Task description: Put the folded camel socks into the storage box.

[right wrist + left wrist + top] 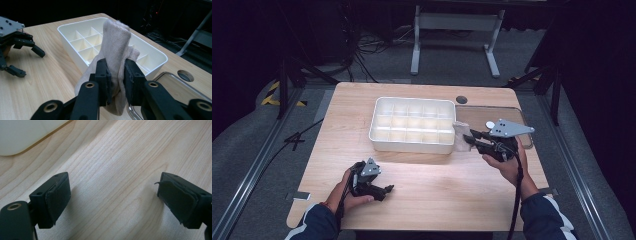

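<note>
Left gripper (379, 189) near table (427, 195) front-left corner, jaws spread wide, empty, likely idle. Right gripper (116, 77) farther in, toward right edge, jaws clamped on beige sock (117, 47), lifted beside white divided tray (377, 131), probably for stowing in compartment. Tray wall stands between. Clear lid (512, 114) beyond, near back-right corner.

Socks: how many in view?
1. A beige sock is pinched in the right gripper, just off the right end of the white divided tray. The tray's cells look empty, though some cell floors are hidden.
</note>
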The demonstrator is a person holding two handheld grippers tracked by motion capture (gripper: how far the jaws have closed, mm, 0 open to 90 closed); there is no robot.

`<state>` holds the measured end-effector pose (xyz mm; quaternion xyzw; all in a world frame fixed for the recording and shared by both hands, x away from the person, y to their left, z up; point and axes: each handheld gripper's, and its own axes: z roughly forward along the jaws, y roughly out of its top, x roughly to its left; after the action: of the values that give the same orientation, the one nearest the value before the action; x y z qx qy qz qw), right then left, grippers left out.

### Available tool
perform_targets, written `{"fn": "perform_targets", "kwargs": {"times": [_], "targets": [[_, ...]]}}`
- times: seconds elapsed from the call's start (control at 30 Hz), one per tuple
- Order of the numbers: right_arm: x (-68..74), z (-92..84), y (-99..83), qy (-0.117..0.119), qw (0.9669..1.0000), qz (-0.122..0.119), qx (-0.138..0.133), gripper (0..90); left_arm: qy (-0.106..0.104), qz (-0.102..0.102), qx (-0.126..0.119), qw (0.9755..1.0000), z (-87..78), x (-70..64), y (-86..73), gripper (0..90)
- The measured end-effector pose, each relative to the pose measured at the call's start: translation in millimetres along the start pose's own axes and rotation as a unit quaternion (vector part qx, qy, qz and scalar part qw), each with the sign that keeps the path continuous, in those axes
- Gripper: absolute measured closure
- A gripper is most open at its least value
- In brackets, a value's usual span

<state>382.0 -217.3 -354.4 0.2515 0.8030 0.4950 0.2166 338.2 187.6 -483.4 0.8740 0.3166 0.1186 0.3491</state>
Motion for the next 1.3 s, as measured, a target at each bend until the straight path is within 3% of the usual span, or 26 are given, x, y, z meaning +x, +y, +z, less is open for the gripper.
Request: {"fn": "perform_targets", "kwargs": {"times": [0.63,1.3], "targets": [[-16.2,23.5,7.0,-0.01,0.9999,0.01,0.004,75.2,0.001,-0.002,0.0,1.0,0.0,-0.4,-0.1,11.6],[-24.9,57.0,20.7,-0.03,0.999,-0.005,0.033,75.2,0.006,-0.001,0.0,1.0,-0.5,-0.8,0.0,11.6]]}}
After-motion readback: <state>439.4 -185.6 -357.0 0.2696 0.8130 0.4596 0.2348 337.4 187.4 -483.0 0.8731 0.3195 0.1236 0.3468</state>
